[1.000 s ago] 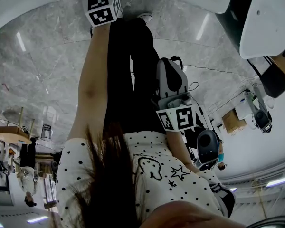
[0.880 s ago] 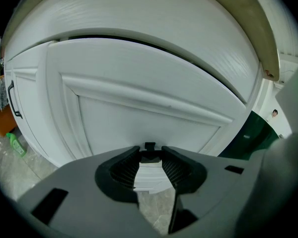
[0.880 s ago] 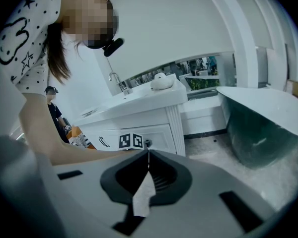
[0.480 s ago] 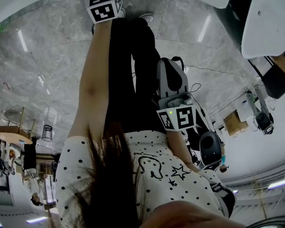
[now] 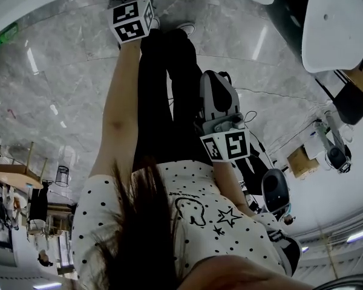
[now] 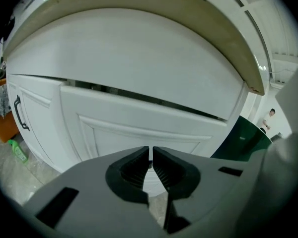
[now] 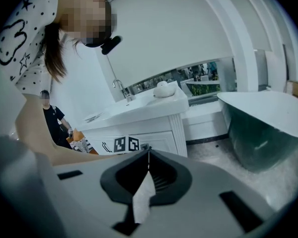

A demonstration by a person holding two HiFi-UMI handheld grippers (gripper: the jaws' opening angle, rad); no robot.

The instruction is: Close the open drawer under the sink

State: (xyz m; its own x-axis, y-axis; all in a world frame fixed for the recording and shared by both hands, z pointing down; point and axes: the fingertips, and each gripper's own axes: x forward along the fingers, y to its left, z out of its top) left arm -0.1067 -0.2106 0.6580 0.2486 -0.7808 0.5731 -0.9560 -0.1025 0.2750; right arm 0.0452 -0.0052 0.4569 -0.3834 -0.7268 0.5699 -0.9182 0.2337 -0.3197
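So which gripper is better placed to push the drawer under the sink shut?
Left. The left gripper faces the white drawer front close up; its jaws have just been closing, with nothing between them. The right gripper is back from the vanity, seeing all of it from across the floor.

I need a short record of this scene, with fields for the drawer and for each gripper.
drawer: white front, dark gap along its top edge
left gripper: faces the drawer, jaws have just been closing, narrow gap, nothing between them
right gripper: jaws together, nothing held, away from the sink cabinet
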